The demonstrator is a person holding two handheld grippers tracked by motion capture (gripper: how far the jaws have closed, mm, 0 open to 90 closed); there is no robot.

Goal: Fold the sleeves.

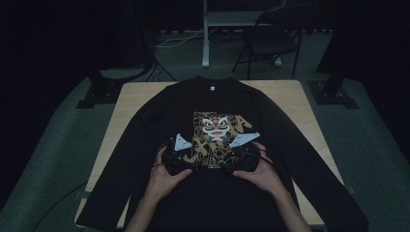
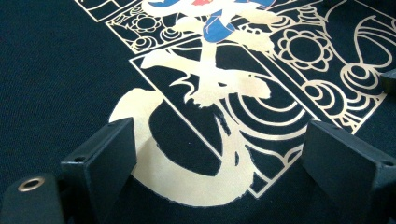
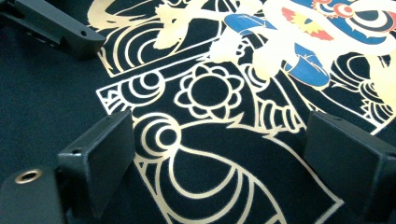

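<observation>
- My left fingers (image 1: 178, 153) and right fingers (image 1: 240, 153), both wide apart and empty, rest on the shirt (image 1: 145, 145), mid-chest.
- The shirt's length runs away from me along the bench (image 1: 314, 125).

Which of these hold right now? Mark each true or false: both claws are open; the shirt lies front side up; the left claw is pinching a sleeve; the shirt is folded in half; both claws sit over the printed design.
1. Both claws are open. True: the left claw and right claw have jaws apart, nothing between them.
2. The black shirt lies front up. True: its printed design faces up.
3. The left claw pinches a sleeve. False: it grips nothing, over the chest.
4. The shirt is folded in half. False: it lies spread flat on the table.
5. Both claws sit over the design. True.
</observation>
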